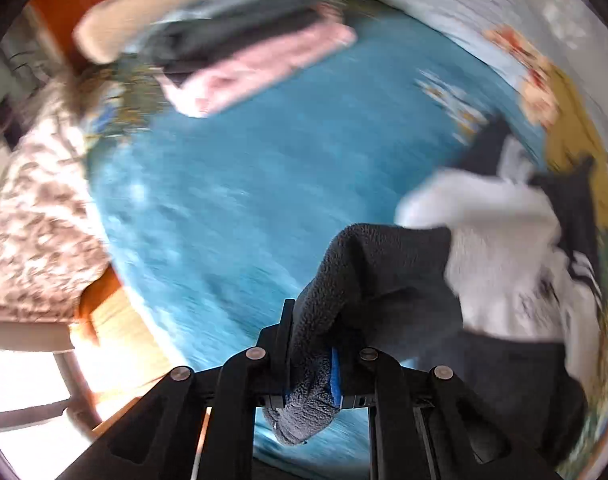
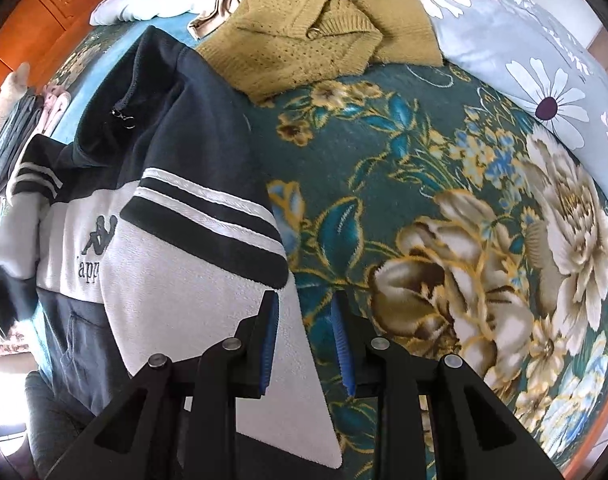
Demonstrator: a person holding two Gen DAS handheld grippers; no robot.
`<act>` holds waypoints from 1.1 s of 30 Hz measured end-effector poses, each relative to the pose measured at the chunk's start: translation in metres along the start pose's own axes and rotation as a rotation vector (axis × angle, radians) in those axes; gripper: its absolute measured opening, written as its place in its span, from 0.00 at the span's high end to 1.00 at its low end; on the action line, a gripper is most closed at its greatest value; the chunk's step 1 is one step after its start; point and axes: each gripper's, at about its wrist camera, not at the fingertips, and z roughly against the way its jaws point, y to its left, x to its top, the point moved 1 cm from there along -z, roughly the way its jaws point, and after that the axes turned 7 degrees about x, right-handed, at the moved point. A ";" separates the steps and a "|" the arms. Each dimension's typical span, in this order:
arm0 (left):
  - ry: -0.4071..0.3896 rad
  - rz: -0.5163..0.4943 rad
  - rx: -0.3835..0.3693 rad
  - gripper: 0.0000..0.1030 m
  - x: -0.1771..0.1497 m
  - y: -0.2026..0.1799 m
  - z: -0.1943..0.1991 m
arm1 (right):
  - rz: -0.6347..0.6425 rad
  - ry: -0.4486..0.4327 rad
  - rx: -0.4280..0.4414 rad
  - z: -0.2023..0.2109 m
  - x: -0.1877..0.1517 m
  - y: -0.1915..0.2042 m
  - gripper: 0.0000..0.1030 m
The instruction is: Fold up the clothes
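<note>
Left wrist view: left gripper (image 1: 310, 364) jaws clamped on the sweatshirt's dark fleece cuff (image 1: 368, 280), lifted over the blue bed blanket (image 1: 243, 200). Right wrist view: right gripper (image 2: 306, 344) jaws apart, astride the sweatshirt (image 2: 171, 240) edge, unpinched. Likely folding a sleeve inward; next, lay it across the body.
</note>
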 end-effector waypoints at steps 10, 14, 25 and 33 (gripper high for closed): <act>0.027 0.246 0.154 0.86 0.037 0.055 -0.042 | -0.022 0.029 -0.010 0.010 0.015 -0.009 0.73; 0.059 0.276 0.134 0.86 0.050 0.057 -0.056 | 0.007 0.015 -0.003 0.015 0.013 -0.017 0.73; -0.018 0.346 -0.021 0.51 0.045 0.040 -0.013 | 0.035 0.011 0.038 0.013 -0.005 -0.017 0.57; -0.073 0.173 -0.172 0.38 0.008 -0.056 0.023 | -0.023 0.054 0.132 0.007 -0.033 -0.030 0.45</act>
